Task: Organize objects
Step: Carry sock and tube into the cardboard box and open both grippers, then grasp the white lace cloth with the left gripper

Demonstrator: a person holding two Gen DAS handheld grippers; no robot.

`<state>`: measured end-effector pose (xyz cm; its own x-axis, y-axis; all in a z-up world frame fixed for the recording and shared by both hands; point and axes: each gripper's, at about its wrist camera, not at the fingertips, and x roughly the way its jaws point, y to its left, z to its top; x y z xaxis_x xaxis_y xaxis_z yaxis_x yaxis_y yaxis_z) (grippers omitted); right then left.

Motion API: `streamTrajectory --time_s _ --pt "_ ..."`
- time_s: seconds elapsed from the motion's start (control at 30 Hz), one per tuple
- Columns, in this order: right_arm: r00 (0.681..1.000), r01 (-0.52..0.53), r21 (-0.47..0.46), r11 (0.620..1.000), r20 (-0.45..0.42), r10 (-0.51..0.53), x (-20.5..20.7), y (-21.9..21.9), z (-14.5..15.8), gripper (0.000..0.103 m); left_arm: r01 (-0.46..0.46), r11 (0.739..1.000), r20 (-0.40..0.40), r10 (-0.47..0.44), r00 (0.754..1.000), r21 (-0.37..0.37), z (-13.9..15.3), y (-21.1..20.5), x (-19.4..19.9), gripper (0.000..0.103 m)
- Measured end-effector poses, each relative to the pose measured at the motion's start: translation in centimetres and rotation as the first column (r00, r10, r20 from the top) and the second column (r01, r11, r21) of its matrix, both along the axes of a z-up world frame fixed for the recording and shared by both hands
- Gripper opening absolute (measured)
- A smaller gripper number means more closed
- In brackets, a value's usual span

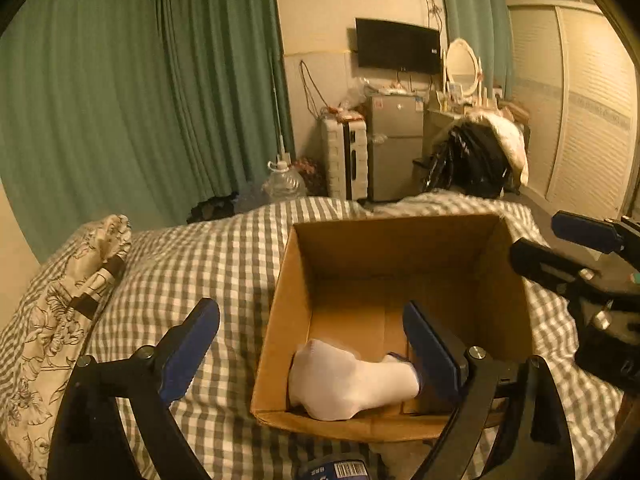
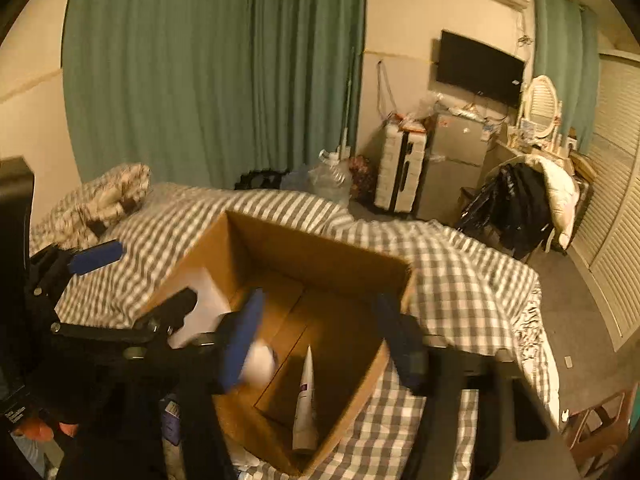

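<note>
An open cardboard box [image 1: 282, 300] [image 2: 320, 258] stands on the checked bedcover [image 1: 200, 264]. A white sock [image 1: 344, 384] [image 2: 262, 360] lies on the box floor by the near wall. My left gripper [image 1: 314, 346] is open and straddles the box's left wall, its right finger inside beside the sock's cuff. A white tube [image 2: 306, 400] lies on the box floor. My right gripper [image 2: 322, 340] hangs open above the box with the tube lying loose below it. In the left wrist view the right gripper [image 1: 572, 248] shows over the box's right rim.
A floral pillow [image 1: 76, 304] lies at the bed's left. Beyond the bed are green curtains [image 1: 120, 100], a water jug [image 1: 282, 184], a white suitcase [image 1: 344, 156], a small fridge [image 1: 394, 144] and a chair piled with clothes [image 2: 520, 204]. A barcoded item [image 1: 340, 470] sits below the left gripper.
</note>
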<state>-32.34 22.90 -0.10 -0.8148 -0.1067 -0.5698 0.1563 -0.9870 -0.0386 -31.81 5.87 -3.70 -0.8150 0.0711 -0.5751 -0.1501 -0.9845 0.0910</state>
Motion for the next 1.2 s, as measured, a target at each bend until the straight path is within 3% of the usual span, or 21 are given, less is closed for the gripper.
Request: streamTrajectory --time_s 0.37,0.63,0.8,1.03,1.2 --pt "0.993 0.023 0.043 0.999 -0.117 -0.018 8.5 0.2 7.8 0.077 -0.047 0.999 -0.069 0.049 0.996 0.027 7.0 -2.7 7.4 0.099" --pt "0.988 0.008 0.047 0.999 -0.156 0.0 15.4 -0.3 10.8 0.087 -0.061 0.998 -0.128 0.061 0.99 -0.003 8.7 -3.8 13.8 0.1" --pt "0.993 0.011 0.063 0.998 -0.12 -0.003 18.4 -1.1 7.9 0.088 -0.078 0.997 -0.102 0.076 0.992 -0.011 5.7 -4.1 16.8 0.1" --pt "0.999 0.028 0.046 0.999 0.041 -0.03 18.3 -1.2 -0.8 0.088 -0.113 0.993 0.062 0.115 0.991 -0.043 -2.4 -3.8 16.7 0.1" --pt "0.988 0.051 0.01 0.999 0.148 -0.052 17.2 -0.4 -5.0 0.088 -0.069 0.997 0.174 0.076 0.982 -0.044 -7.1 -2.6 16.2 0.099"
